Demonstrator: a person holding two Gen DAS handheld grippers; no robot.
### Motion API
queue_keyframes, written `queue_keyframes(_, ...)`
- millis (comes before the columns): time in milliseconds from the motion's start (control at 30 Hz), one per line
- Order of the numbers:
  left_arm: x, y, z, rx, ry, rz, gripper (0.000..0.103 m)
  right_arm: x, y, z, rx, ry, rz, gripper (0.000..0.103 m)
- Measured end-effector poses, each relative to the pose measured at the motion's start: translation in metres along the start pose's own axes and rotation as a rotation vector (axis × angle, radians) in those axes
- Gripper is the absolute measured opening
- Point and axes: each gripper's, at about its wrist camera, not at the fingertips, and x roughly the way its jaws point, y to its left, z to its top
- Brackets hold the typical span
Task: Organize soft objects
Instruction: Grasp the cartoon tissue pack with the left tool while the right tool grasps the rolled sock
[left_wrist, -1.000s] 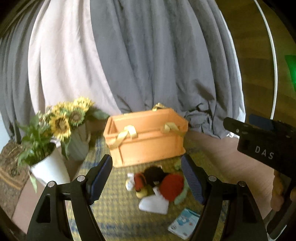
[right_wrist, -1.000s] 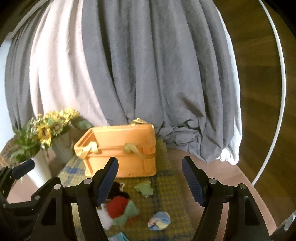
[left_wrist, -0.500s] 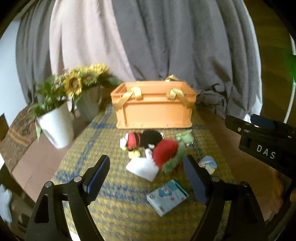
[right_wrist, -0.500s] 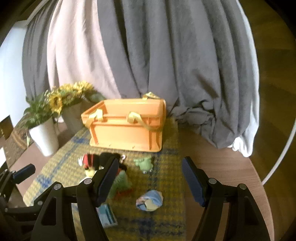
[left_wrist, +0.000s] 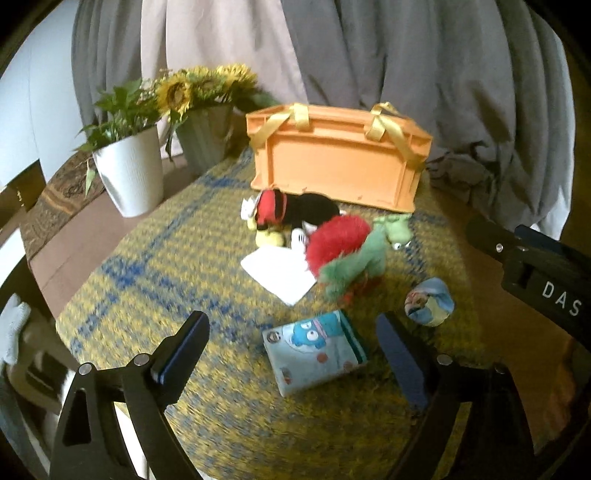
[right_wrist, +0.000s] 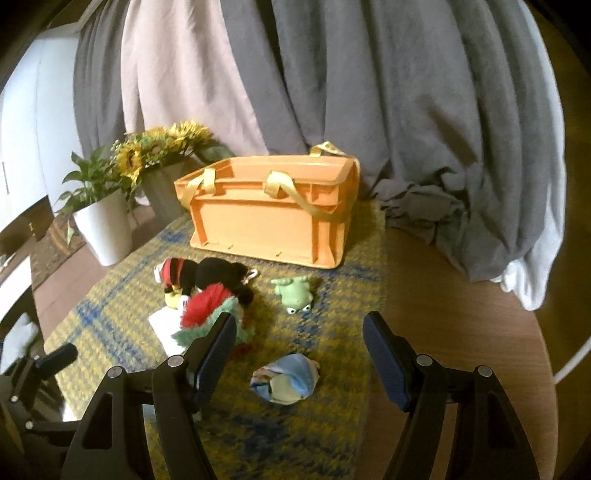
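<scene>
An orange crate (left_wrist: 340, 166) (right_wrist: 273, 214) with yellow straps stands at the back of a yellow-blue woven mat (left_wrist: 177, 266). In front of it lie a black plush with red stripes (left_wrist: 295, 210) (right_wrist: 207, 275), a red-and-green fuzzy toy (left_wrist: 343, 254) (right_wrist: 210, 310), a green frog (left_wrist: 395, 229) (right_wrist: 293, 293), a white cloth (left_wrist: 280, 273), a blue cartoon pack (left_wrist: 314, 350) and a balled blue cloth (left_wrist: 428, 301) (right_wrist: 286, 376). My left gripper (left_wrist: 291, 358) is open above the pack. My right gripper (right_wrist: 299, 354) is open above the balled cloth.
A white pot with a green plant (left_wrist: 127, 170) (right_wrist: 103, 225) and a grey pot of sunflowers (left_wrist: 207, 122) (right_wrist: 162, 166) stand left of the crate. Grey and pale curtains (right_wrist: 332, 92) hang behind. Bare wooden tabletop (right_wrist: 461, 314) lies to the right.
Both grippers have tilted down and moved nearer the mat, so the toys sit higher and larger in view. Both stay open. The objects have not moved.
</scene>
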Motion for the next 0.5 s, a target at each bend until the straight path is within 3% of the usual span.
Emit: queue_keyframes(500,0.033,-0.024,-0.025,-0.025,0.035,0.070,0.095,0.052,-0.020,-0.029,-0.005,0.146,0.137,0.072)
